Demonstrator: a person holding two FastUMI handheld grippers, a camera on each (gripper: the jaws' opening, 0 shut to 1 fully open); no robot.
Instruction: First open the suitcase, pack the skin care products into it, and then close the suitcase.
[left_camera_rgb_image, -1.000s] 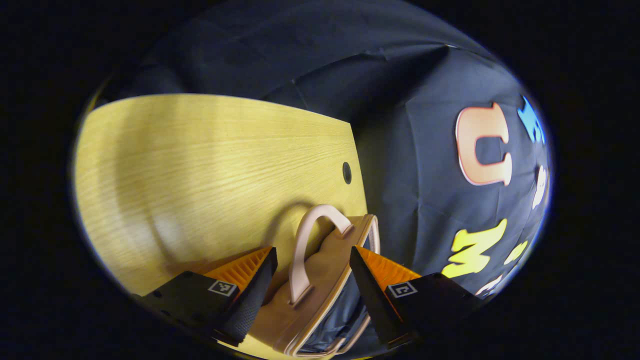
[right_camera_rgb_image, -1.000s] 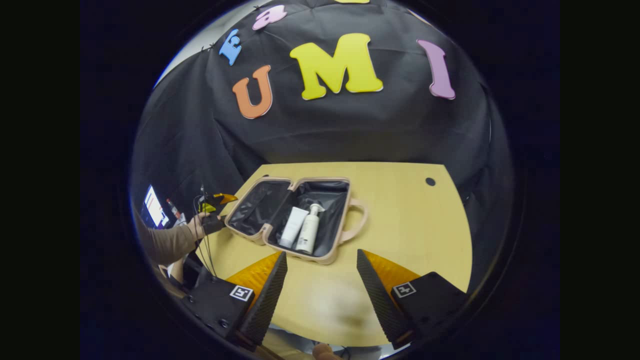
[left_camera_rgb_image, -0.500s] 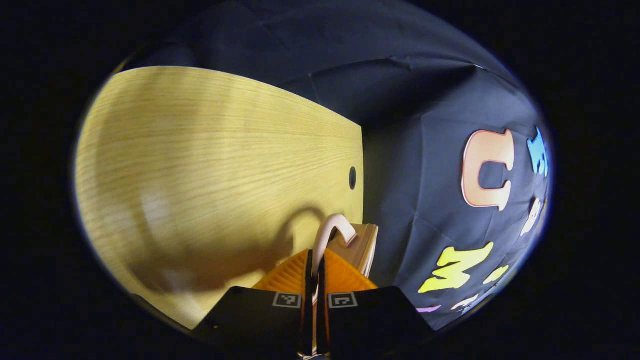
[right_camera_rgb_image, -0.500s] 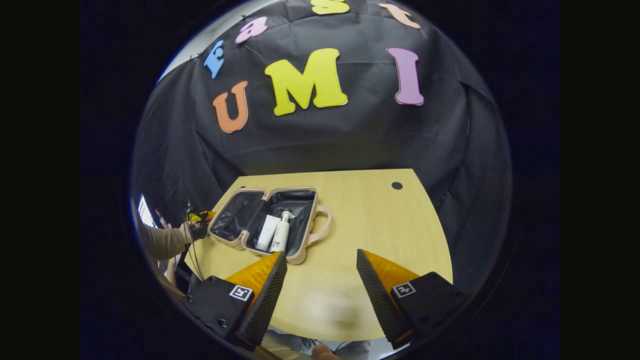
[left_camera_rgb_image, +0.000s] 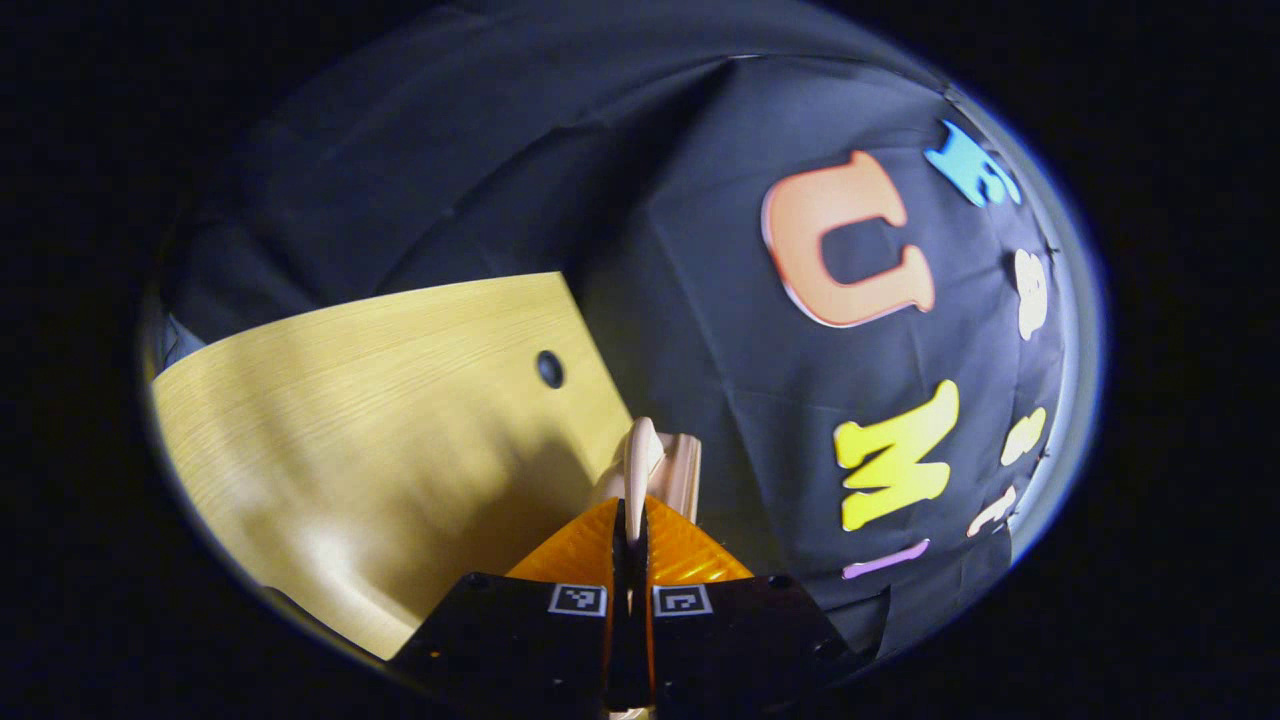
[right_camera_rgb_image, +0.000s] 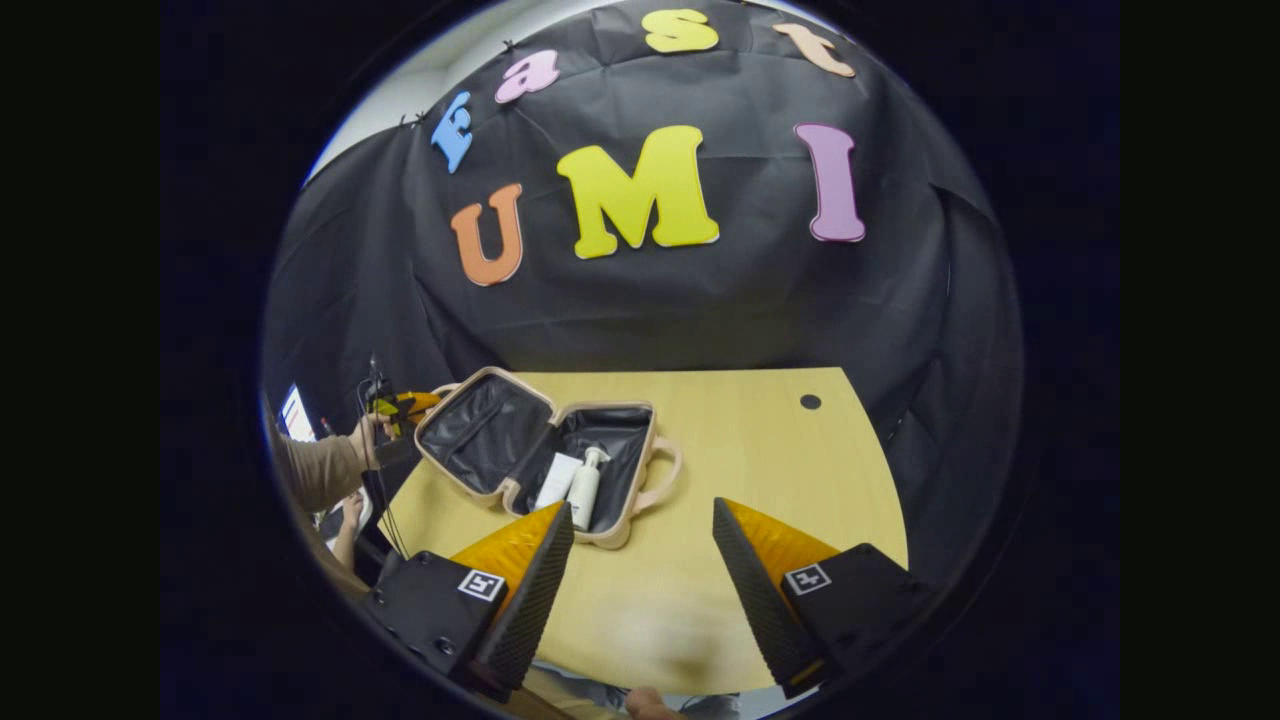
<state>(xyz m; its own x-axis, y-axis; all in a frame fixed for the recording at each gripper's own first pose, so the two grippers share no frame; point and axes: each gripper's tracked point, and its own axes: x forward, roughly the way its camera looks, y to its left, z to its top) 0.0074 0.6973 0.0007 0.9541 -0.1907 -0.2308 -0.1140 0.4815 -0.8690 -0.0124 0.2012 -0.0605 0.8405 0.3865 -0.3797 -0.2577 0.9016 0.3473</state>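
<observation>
1. Since a second ago the left gripper (left_camera_rgb_image: 630, 535) has gone from straddling the lid's handle with its fingers wide to pinching that handle (left_camera_rgb_image: 640, 455), and the lid (right_camera_rgb_image: 480, 428) has risen from lying flat to tilted up off the table (right_camera_rgb_image: 760, 440).
2. The right gripper (right_camera_rgb_image: 640, 545) hangs above the near edge of the table, its fingers spread wide with nothing between them, well apart from the suitcase (right_camera_rgb_image: 560, 460).
3. The suitcase sits on the left part of the table; in its base half lie a white tube (right_camera_rgb_image: 558, 480) and a white pump bottle (right_camera_rgb_image: 585, 487), side by side.
4. In the right gripper view a person's hand (right_camera_rgb_image: 362, 438) holds the left gripper at the lid's outer edge.
5. Packing looks done, so the closing step is in hand.
6. The next move calls for swinging the lid over on its hinge until it meets the base rim, keeping the pinch on the handle. The bottle's pump could catch the lid.
</observation>
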